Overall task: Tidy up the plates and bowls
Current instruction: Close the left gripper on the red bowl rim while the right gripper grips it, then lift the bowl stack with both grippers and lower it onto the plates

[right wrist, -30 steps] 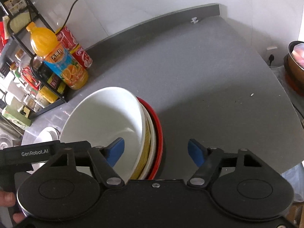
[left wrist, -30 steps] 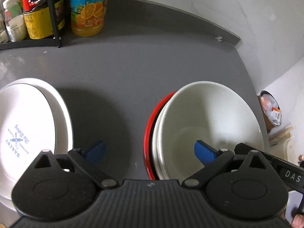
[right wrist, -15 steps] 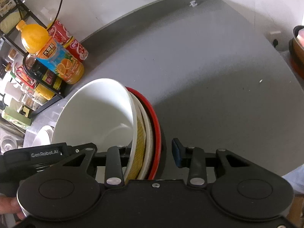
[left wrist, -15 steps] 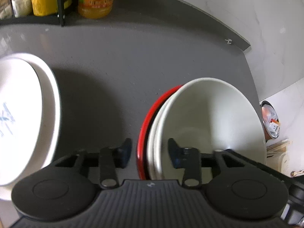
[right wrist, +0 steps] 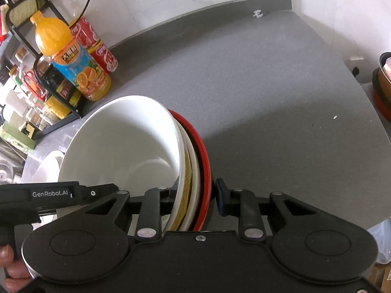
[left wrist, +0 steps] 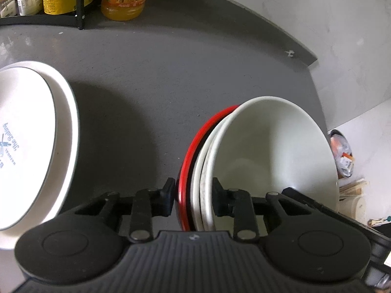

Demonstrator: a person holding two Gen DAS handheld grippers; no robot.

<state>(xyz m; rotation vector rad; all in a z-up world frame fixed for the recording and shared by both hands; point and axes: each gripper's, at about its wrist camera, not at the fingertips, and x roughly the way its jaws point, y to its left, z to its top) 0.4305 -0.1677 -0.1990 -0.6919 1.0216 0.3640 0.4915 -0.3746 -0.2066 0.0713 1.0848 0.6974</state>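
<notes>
Two grippers clamp one nested stack of bowls from opposite sides, on a grey countertop (left wrist: 171,78). Stack, outermost to innermost: a red bowl (left wrist: 195,144), a white bowl with a yellowish woven pattern (right wrist: 187,183) showing on its wall, and a large plain white bowl (left wrist: 273,146) on top. Left gripper (left wrist: 194,199): jaws drawn in on the stack's left rim, one finger outside against the red bowl, the other inside the plain white bowl, all rims pinched between. Right gripper (right wrist: 195,199): likewise clenched on the right rim, one finger inside the white bowl, the blue-padded finger outside by the red edge. Whether the stack rests on the counter or is raised off it cannot be told. Plates: two white plates (left wrist: 36,146), stacked, lie well to the left of the bowls; the upper one bears blue lettering. Far edge of counter: an orange juice bottle (right wrist: 73,61), red cans (right wrist: 97,46) just behind it, and a black wire rack (right wrist: 36,78) of jars and bottles beside them. Person: fingertips of a hand (right wrist: 12,268) grip the left gripper's handle, seen at the lower left of the right wrist view.
</notes>
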